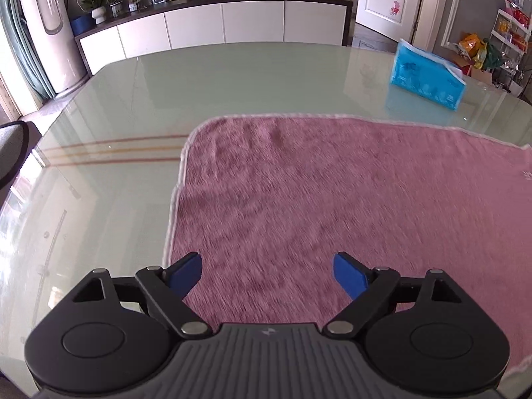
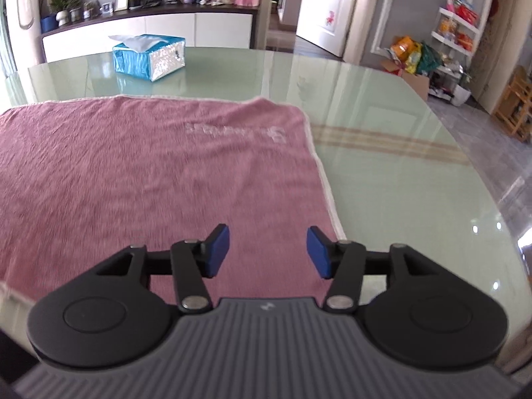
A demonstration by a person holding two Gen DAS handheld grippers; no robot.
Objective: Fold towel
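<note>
While the pink towel [image 1: 332, 199] is spread flat on the glass table [image 1: 139, 99], both the left gripper [image 1: 267, 274] and the right gripper [image 2: 267, 249] are held above it, released and empty.

Soft cloth on glossy glass

The pink towel [image 1: 332, 199] is fuzzy, matt cloth with a pale stitched hem; the table [image 1: 133, 99] under it is smooth, mirror-glossy glass. At one o'clock in the left wrist view, the blue tissue pack [image 1: 427, 73] looks like shiny plastic film.
</note>
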